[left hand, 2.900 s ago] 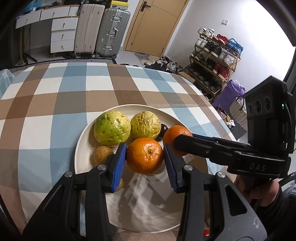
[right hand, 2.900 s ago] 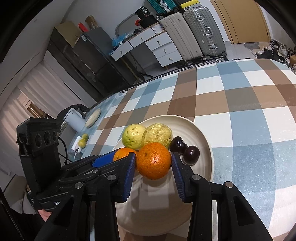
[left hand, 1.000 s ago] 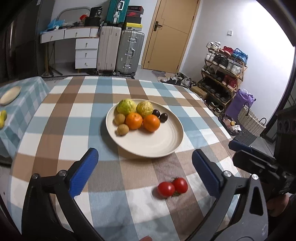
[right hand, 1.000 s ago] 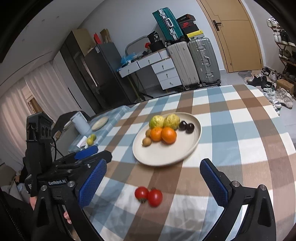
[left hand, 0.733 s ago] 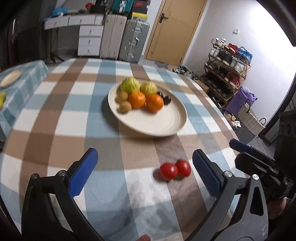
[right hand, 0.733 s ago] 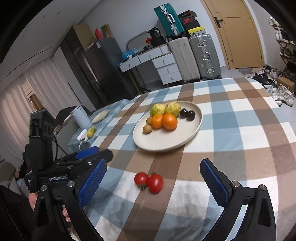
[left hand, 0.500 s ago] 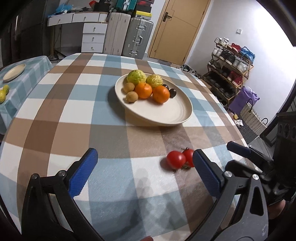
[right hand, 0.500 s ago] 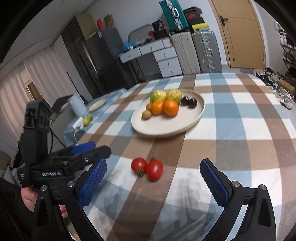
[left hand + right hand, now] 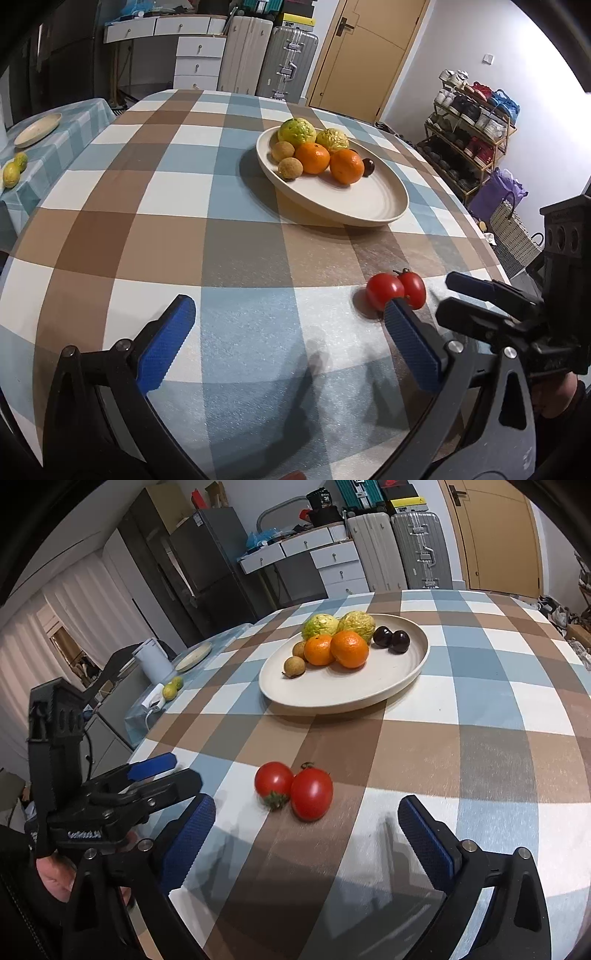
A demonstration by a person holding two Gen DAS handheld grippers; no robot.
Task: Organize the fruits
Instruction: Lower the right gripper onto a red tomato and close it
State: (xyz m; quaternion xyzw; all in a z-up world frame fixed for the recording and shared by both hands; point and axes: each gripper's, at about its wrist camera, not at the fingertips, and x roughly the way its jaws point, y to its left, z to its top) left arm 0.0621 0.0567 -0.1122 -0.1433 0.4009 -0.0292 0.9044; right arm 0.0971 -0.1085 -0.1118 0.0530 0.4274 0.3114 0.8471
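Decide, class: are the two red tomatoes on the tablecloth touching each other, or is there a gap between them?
Touching. In the right wrist view the left tomato and the right tomato press side by side with no cloth visible between them; the left wrist view shows them overlapping too.

On the side of the left gripper (image 9: 162,771) in your right wrist view you can read white lettering that looks like "GenRobot.AI", and the black item (image 9: 325,498) atop the drawers shows a number, seemingly "36", too small to confirm.
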